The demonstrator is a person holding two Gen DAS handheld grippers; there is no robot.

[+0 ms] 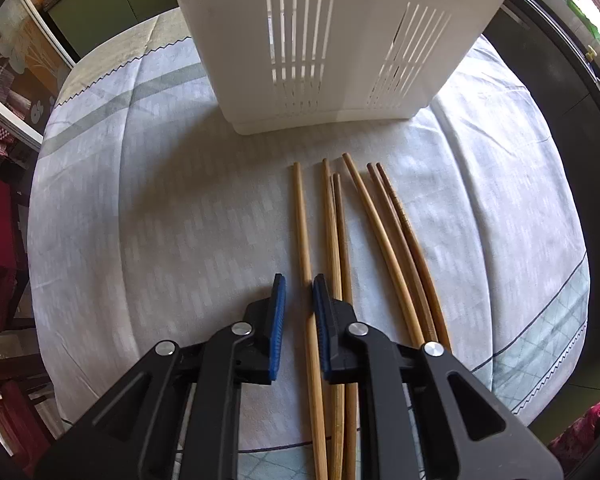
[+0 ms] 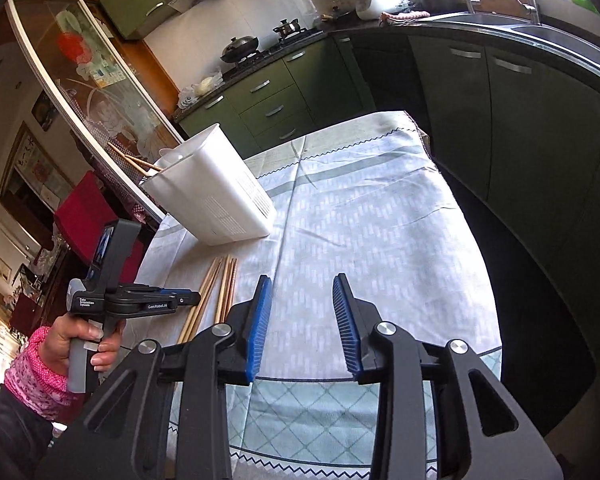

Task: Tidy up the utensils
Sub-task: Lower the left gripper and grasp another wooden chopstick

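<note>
A: Chopsticks (image 1: pixel 336 240) lie side by side on the cloth (image 1: pixel 160 220), ends toward the white bin (image 1: pixel 340 40), prob. staged for loading; some already stand in the bin.

B: Left gripper (image 1: pixel 299 292) points steeply down, pads straddling the leftmost stick (image 1: pixel 302 224) (narrow gap, contact on the right pad only, not clamped yet). Right gripper (image 2: pixel 302 312): tilted down over bare cloth, jaws apart, nothing between.

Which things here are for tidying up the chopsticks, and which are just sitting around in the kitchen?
For the job:
- loose chopsticks on the tablecloth
- white slotted holder, with a few chopsticks already inside
- left gripper, its jaws either side of one chopstick
- right gripper

Just lying about:
- black wok
- rice cooker
- sink
</note>
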